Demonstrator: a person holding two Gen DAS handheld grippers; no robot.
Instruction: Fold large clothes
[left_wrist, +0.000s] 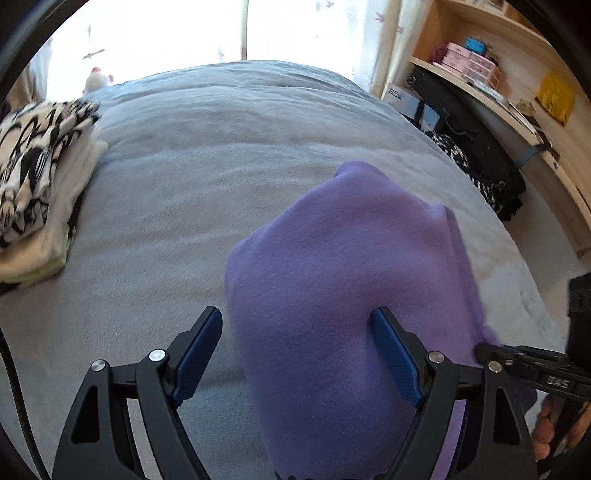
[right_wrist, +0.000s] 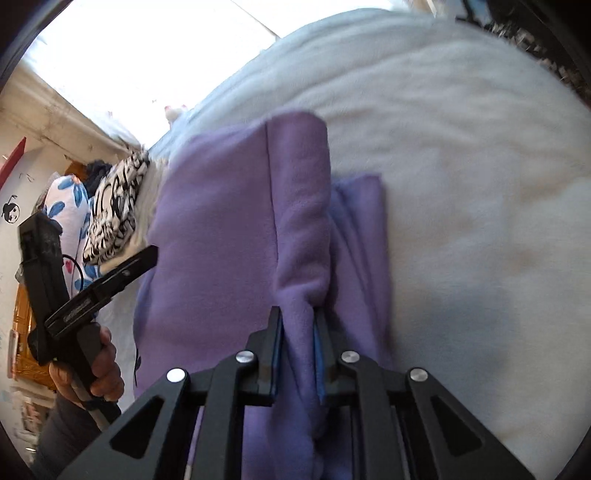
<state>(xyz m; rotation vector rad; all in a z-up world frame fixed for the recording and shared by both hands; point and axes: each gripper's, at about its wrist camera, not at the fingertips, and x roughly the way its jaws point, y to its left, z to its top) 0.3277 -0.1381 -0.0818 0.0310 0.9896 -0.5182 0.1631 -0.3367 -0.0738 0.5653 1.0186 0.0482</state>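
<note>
The right gripper (right_wrist: 298, 328) has its jaws clamped on a fold of the purple fleece garment (right_wrist: 229, 229); at nine o'clock, the left gripper (left_wrist: 295, 332) hangs wide above the bed (left_wrist: 177, 177).

Soft matt purple fleece garment (right_wrist: 221, 229) on a napped pale grey blanket (left_wrist: 192, 177). Matt black plastic gripper arms, ribbed blue pads (left_wrist: 397, 354), shiny metal pins. Far right, pale wood shelves (left_wrist: 491, 48).

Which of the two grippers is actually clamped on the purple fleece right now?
The right gripper: its jaws pinch a fold of the purple fleece. The left gripper stands wide open over it.
</note>
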